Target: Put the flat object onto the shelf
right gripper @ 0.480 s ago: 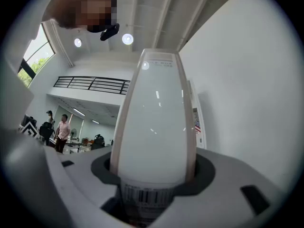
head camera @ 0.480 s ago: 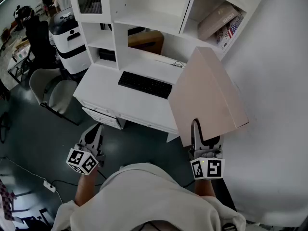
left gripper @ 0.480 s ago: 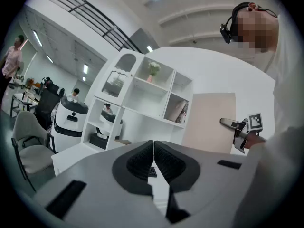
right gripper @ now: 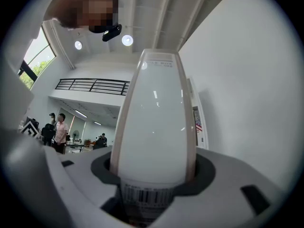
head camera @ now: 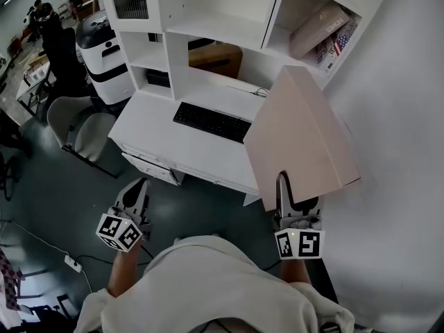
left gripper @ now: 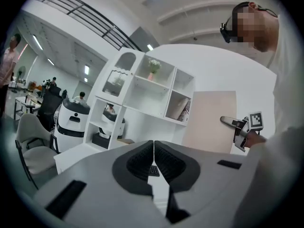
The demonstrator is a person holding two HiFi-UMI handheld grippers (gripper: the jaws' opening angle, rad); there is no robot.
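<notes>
Hardly anything is moving since the earlier frame: left gripper (head camera: 137, 186), right gripper (head camera: 297, 194) and flat box (head camera: 305, 134) are keeping their places, while desk (head camera: 156, 141) and shelf unit (head camera: 222, 19) are drifting slightly in frame.

Head view: right gripper is clamping the flat box by its near edge. The box is rising tilted ahead of it, toward the shelf unit beyond. Left gripper is hanging well apart, short of the desk.

Left gripper view: jaws are resting together, carrying nothing. The flat box (left gripper: 211, 120) is showing off to its right.

Right gripper view: jaws are pressing both faces of the flat box (right gripper: 154, 122), just above a barcode label (right gripper: 142, 196).

Handling, as judged: stiff, broad, glossy, probably light. An edge grip is risking levering and slip, so a deep mid-edge bite is suiting best.
</notes>
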